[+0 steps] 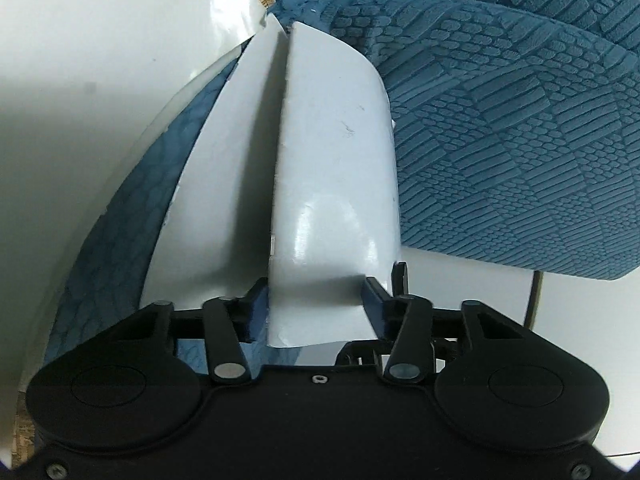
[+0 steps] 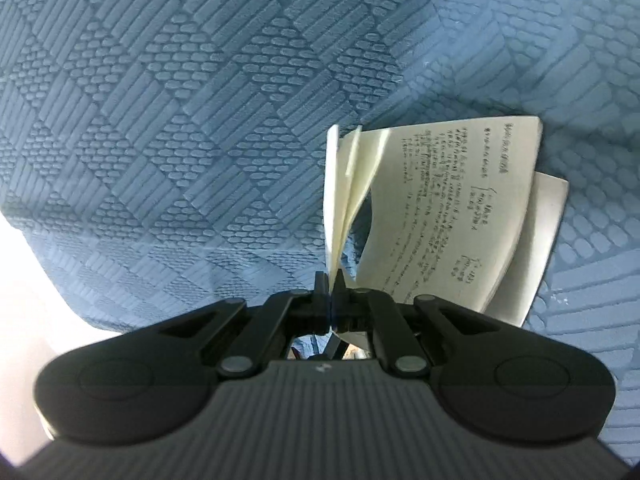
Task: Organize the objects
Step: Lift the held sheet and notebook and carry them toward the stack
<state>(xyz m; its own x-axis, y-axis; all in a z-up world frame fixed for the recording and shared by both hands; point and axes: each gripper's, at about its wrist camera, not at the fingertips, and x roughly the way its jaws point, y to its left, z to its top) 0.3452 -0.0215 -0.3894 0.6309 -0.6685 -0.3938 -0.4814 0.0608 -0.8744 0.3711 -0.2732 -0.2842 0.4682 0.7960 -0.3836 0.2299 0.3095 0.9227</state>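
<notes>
In the left wrist view a glossy white folded cover (image 1: pixel 332 140) runs away from me, its two leaves parted along a central crease. My left gripper (image 1: pixel 316 300) has its blue pads (image 1: pixel 372 300) against both sides of the cover's near end, gripping it. In the right wrist view an open notebook (image 2: pixel 452 208) with cream, handwritten pages hangs above blue fabric. My right gripper (image 2: pixel 330 280) is shut on a few of its pages by their lower edge, and the other pages fan out to the right. A pale back cover (image 2: pixel 548 232) shows behind them.
Blue quilted fabric (image 2: pixel 160 120) with a raised block pattern fills the right wrist view. The same fabric (image 1: pixel 520 120) covers the upper right of the left wrist view. A white surface (image 1: pixel 80 80) lies at the left, with a crinkled silvery sheet (image 1: pixel 232 8) at its top.
</notes>
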